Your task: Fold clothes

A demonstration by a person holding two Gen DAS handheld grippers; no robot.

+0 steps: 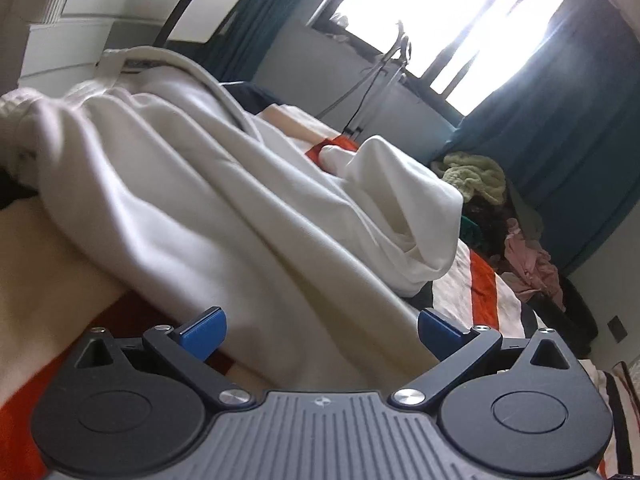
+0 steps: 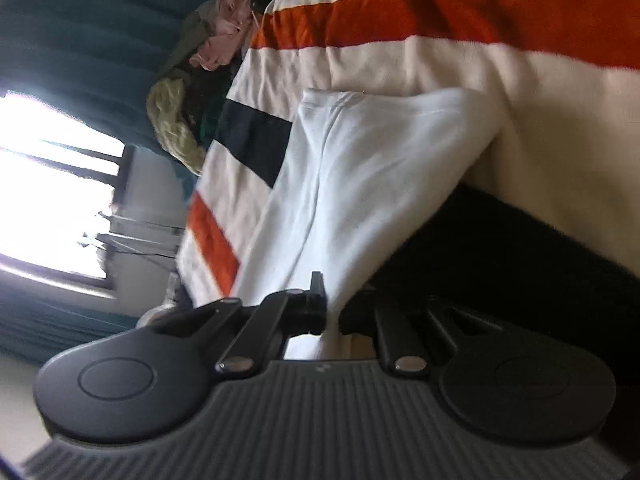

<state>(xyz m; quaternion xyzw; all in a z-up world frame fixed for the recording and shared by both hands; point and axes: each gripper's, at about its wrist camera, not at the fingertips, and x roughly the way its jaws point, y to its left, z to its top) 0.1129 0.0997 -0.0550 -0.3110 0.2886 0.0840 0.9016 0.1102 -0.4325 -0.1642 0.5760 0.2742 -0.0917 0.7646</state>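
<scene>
The right gripper (image 2: 330, 312) is clamped on an edge of the white garment (image 2: 360, 168), which trails toward twelve o'clock over the striped blanket (image 2: 400, 20). The left gripper (image 1: 322, 334) gapes wide, holding nothing, cloth between its blue pads (image 1: 202, 330). Best pinch before lifting – keep both edges level, since the thick, soft fleece bunches in deep ridges
</scene>
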